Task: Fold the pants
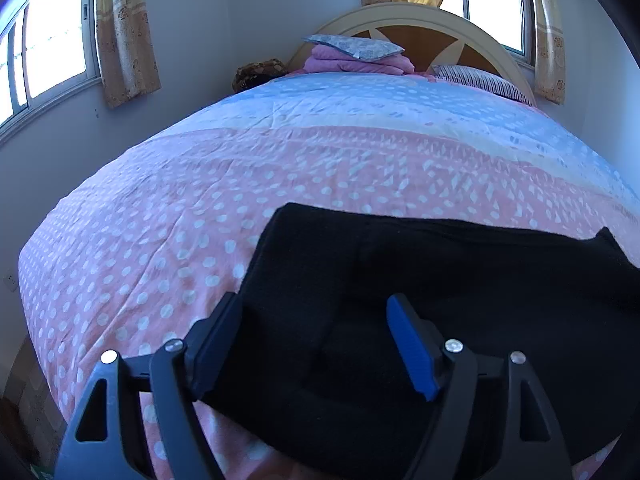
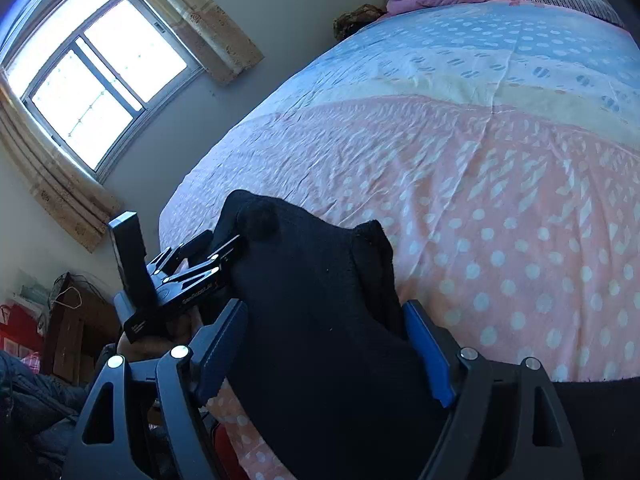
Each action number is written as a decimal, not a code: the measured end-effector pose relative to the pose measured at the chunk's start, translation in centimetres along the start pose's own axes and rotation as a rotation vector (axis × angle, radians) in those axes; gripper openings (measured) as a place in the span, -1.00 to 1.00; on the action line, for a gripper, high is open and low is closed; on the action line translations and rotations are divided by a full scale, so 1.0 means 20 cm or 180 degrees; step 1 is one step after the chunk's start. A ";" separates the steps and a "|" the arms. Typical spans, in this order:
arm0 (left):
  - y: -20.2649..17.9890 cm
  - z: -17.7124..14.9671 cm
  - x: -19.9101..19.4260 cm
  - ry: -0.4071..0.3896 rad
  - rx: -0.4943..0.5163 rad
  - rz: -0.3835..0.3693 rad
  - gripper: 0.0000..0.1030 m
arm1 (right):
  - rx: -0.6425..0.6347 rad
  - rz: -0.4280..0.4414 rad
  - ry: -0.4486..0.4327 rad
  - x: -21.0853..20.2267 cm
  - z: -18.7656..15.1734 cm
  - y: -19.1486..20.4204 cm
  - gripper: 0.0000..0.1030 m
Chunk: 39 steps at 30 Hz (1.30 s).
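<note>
Where black pants bunch, the left tool's grip hides — unclear.

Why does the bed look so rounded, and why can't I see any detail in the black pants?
Left wrist view: the fisheye lens bulges the bed; the backlit pants go flat black. Right wrist view: the window is blown out white, and the pants show hardly any folds.
</note>
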<state>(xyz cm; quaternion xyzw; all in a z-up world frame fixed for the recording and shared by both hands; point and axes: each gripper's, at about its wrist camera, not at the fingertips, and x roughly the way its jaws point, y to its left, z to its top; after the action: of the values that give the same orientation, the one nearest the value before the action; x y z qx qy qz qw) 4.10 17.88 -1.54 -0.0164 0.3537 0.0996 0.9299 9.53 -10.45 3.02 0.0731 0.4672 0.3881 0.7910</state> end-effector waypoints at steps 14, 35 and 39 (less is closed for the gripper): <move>0.01 0.00 0.00 -0.0008 -0.0007 -0.0009 0.51 | -0.0088 -0.0006 0.0152 -0.03 -0.01 0.00 0.56; 0.00 0.00 0.00 -0.0018 -0.0019 -0.0019 0.52 | 0.0036 0.0298 0.0494 0.23 0.12 -0.01 0.58; 0.00 0.00 0.00 -0.0026 -0.0014 -0.0016 0.52 | 0.0095 0.0288 0.0399 0.28 0.18 -0.03 0.58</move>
<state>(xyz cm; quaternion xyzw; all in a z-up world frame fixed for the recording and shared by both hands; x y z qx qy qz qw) 4.02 17.86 -1.61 -0.0189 0.3496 0.0980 0.9316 14.21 -6.03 0.89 0.0815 0.5178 0.4203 0.7407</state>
